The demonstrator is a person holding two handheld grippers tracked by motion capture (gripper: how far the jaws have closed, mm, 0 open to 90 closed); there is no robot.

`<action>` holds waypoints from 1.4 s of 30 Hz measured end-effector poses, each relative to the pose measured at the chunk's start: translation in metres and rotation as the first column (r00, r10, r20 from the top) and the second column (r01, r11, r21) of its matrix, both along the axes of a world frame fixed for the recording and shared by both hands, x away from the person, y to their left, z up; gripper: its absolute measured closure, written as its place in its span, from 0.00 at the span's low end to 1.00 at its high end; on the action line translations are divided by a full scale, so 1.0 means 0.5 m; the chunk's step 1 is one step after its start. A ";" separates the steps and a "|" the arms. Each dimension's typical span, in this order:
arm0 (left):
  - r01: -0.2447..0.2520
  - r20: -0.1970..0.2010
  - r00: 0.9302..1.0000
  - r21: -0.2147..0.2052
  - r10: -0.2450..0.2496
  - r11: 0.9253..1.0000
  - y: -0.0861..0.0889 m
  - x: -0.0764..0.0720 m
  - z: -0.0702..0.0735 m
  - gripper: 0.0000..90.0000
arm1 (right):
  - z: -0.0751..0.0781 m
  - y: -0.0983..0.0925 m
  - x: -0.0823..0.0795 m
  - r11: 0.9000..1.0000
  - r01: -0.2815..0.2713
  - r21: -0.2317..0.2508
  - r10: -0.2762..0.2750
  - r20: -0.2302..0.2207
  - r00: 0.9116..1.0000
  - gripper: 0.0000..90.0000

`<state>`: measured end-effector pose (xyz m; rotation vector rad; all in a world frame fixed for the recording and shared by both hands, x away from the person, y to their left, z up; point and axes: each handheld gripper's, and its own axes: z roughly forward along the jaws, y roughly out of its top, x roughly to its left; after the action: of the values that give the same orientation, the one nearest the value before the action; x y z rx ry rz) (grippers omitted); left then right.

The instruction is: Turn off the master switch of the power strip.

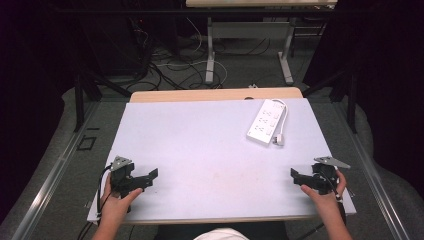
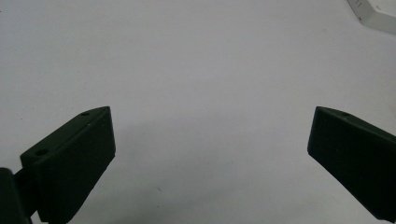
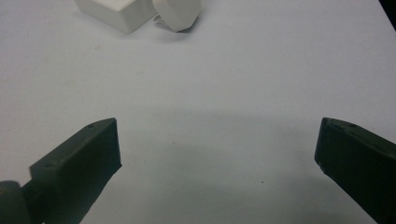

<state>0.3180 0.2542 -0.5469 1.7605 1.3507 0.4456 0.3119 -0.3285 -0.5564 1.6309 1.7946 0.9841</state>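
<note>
A white table (image 1: 200,150) is being viewed from above, with a person's forearms coming in from the bottom edge.

At the left, near the front edge, the left gripper (image 1: 150,177) is being held low over the table by the left hand (image 1: 116,200). Its jaws are being kept wide apart and are pointing toward the middle of the table, with nothing between them. In the left gripper view, bare white surface is being shown between the two black jaws, and a corner of the power strip (image 2: 373,14) is being caught at the top right edge, well apart from the jaws.

Toward the back right of the table, the power strip (image 1: 266,121) is lying flat, set at a slant. Its white cable (image 1: 285,116) is being looped along its right side, and its plug (image 1: 279,141) is resting just beside its near end.

At the right, near the front edge, the right gripper (image 1: 296,179) is being held by the right hand (image 1: 325,192), with its jaws facing toward the middle. These jaws are also being kept wide apart, with nothing between them. In the right gripper view, the near end of the strip (image 3: 112,11) and the round plug (image 3: 177,14) are being seen at the top, well apart from the jaws.

Beyond the table, a dark floor (image 1: 175,70) strewn with cables is being shown.
</note>
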 end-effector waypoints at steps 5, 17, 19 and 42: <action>0.005 -0.010 1.000 0.030 -0.005 1.000 -0.002 -0.003 0.000 0.01 | 0.004 0.002 0.000 1.000 -0.020 0.000 0.020 0.009 1.000 0.00; 0.006 0.002 1.000 0.059 -0.006 0.998 -0.009 -0.009 0.002 0.01 | 0.009 0.013 0.000 0.998 -0.039 -0.051 0.041 0.038 0.998 0.04; 0.005 0.006 1.000 0.059 -0.005 0.998 -0.008 -0.010 0.001 0.01 | 0.010 0.015 0.001 0.998 -0.043 -0.050 0.044 0.039 0.998 0.05; -0.041 0.037 0.999 0.070 0.038 0.997 0.003 -0.007 -0.003 0.01 | 0.013 0.019 0.009 0.996 -0.056 -0.074 0.060 0.043 0.997 0.17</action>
<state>0.3146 0.2555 -0.5485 1.7771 1.3620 0.5496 0.3165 -0.3189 -0.5502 1.5086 1.8348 0.9619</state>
